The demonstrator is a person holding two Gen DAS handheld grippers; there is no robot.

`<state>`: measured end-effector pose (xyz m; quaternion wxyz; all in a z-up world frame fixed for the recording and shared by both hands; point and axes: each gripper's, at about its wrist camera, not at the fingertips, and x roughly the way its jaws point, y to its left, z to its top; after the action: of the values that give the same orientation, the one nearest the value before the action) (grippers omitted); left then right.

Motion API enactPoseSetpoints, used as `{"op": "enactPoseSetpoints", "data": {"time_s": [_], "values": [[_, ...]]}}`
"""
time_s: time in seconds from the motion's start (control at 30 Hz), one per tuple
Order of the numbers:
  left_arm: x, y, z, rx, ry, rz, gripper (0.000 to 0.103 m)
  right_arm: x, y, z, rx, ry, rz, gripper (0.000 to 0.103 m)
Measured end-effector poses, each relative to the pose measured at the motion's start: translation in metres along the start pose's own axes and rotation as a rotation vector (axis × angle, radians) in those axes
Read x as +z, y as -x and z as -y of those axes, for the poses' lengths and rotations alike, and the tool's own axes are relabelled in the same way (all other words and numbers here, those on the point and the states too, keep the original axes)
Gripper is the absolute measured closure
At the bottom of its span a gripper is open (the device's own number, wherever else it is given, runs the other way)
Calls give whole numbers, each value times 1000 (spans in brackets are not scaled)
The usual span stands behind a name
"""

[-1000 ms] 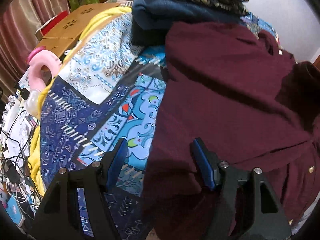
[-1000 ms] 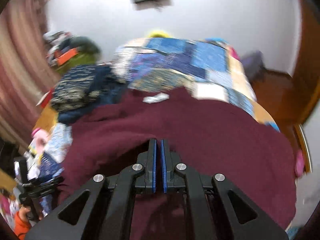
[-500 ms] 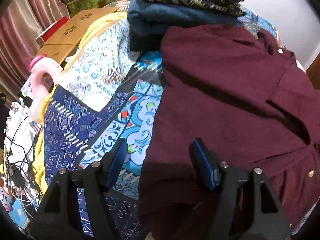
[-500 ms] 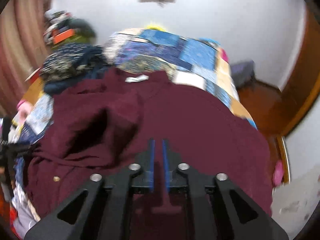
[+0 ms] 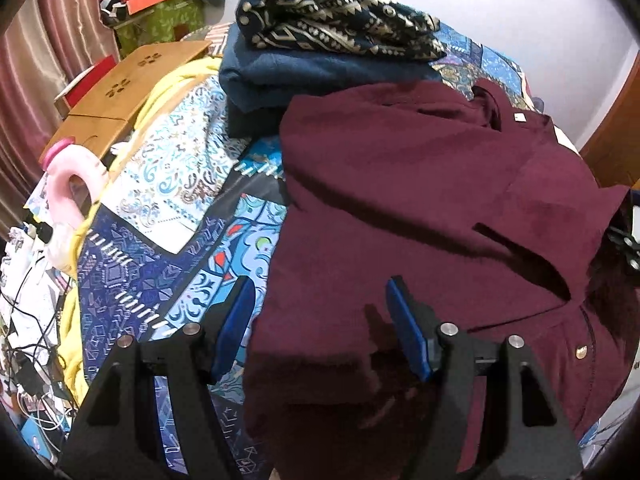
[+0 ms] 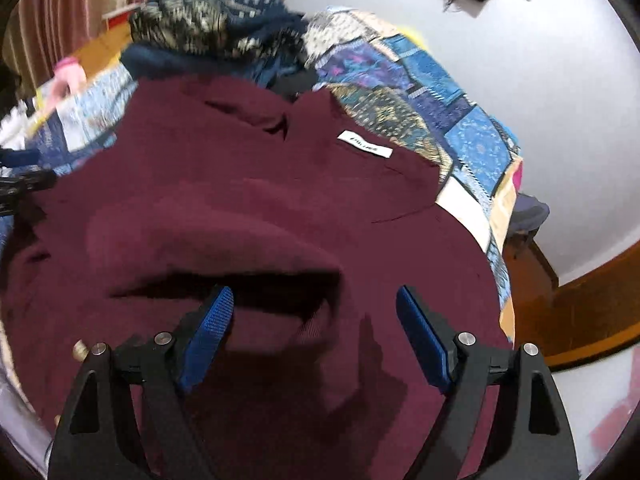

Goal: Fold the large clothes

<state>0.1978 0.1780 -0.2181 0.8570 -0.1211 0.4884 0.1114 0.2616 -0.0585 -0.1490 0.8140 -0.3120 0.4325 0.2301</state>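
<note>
A large maroon button shirt (image 5: 420,208) lies spread on a patchwork bedspread (image 5: 168,248). In the right wrist view the shirt (image 6: 248,208) shows its collar with a white label (image 6: 364,145) and a folded-over flap of cloth. My left gripper (image 5: 320,300) is open and empty, hovering over the shirt's left edge. My right gripper (image 6: 314,308) is open and empty just above the folded flap.
A stack of folded clothes, a patterned navy piece (image 5: 332,20) on a blue one (image 5: 304,76), sits at the bed's far end. A wooden board (image 5: 120,96), a pink object (image 5: 68,184) and cables (image 5: 24,320) lie off the bed's left side. A wooden frame (image 6: 592,312) stands right.
My right gripper has opened and let go of the maroon cloth, which now lies folded over on the shirt. My left gripper stayed open and drew back slightly.
</note>
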Motion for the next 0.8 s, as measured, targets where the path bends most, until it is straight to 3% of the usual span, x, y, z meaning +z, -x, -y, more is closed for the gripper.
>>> {"op": "enactPoseSetpoints", "data": {"time_s": [0.17, 0.23, 0.27, 0.33, 0.37, 0.4, 0.47, 0.7, 0.8], "values": [[-3, -18, 5, -11, -5, -46, 36, 16, -12, -10, -26, 27, 24, 27], [-4, -26, 8, -9, -15, -62, 36, 19, -12, -14, -26, 32, 52, 42], [-5, -29, 9, -8, -19, -68, 36, 19, -12, -16, -19, 30, 55, 57], [-6, -35, 11, -9, -25, -78, 36, 19, -7, -13, 16, -19, 74, 71], [-6, -37, 12, -10, -25, -80, 36, 20, -5, -10, 25, -48, 86, 86], [-7, -38, 12, -11, -23, -81, 36, 20, -2, -6, 42, -77, 94, 94], [-7, -41, 11, -12, -20, -83, 34, 19, 6, 12, 115, -184, 118, 95], [-10, -44, 12, 17, -47, -60, 25, 1, 30, 69, 112, -505, 215, 98], [-12, -45, 10, 26, -39, -50, 22, -24, 37, 99, 153, -699, 246, 98]]}}
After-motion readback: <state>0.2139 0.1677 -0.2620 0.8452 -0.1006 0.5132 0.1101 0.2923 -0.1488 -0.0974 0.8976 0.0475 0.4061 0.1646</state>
